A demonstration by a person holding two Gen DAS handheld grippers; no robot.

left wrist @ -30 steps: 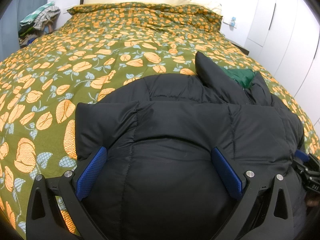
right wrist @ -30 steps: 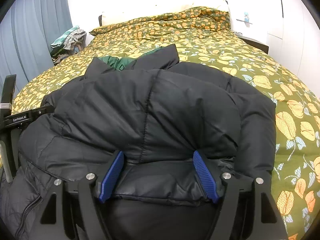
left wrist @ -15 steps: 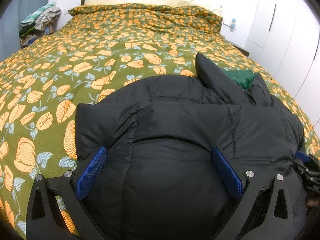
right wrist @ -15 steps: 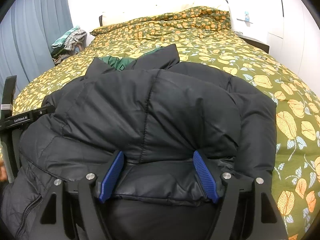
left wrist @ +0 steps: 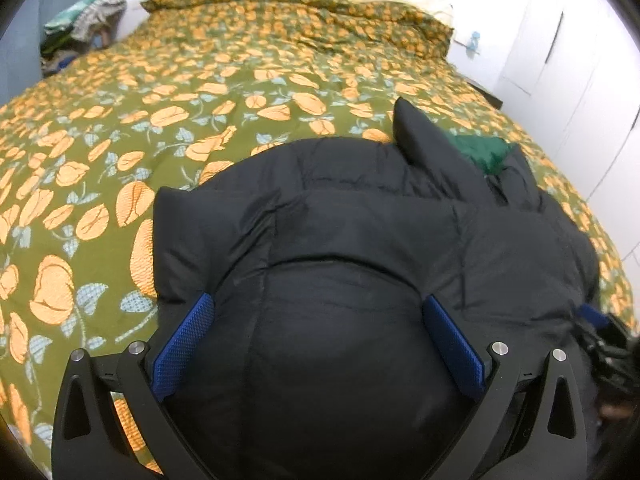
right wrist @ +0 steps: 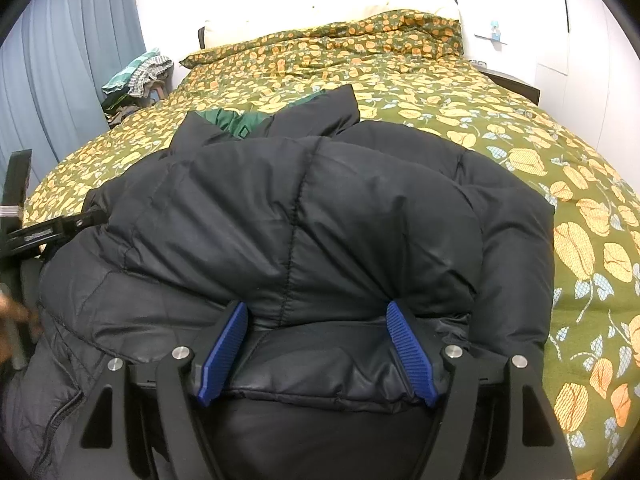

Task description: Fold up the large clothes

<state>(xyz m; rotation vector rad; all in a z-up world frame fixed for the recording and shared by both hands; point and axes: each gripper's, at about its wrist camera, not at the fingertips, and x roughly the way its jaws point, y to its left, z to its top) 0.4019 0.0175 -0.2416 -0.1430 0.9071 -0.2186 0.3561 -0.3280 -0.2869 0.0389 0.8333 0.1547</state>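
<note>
Both tools, my left tool (left wrist: 318, 344) and right tool (right wrist: 318, 350), stand wide with the near edge of the puffy black jacket (right wrist: 304, 216) bulging between them, its length stretching away up the bed (left wrist: 160, 120).

A puffer jacket (left wrist: 360, 220) lies on the near end of a bed (left wrist: 200, 92), its collar (right wrist: 312, 114) toward the headboard end and its bulk bunched toward the foot. Pillows (right wrist: 320, 20) sit at the far end, against the wall. The left gripper (left wrist: 320, 320) sits over the jacket's left part, the right gripper (right wrist: 316, 328) over its right part, padding rising between each pair of fingers. A pile of clothes (right wrist: 136, 76) stands off the bed's far-left corner, beside a curtain (right wrist: 68, 80). Cupboard doors (left wrist: 560, 60) line the wall to the bed's right.
</note>
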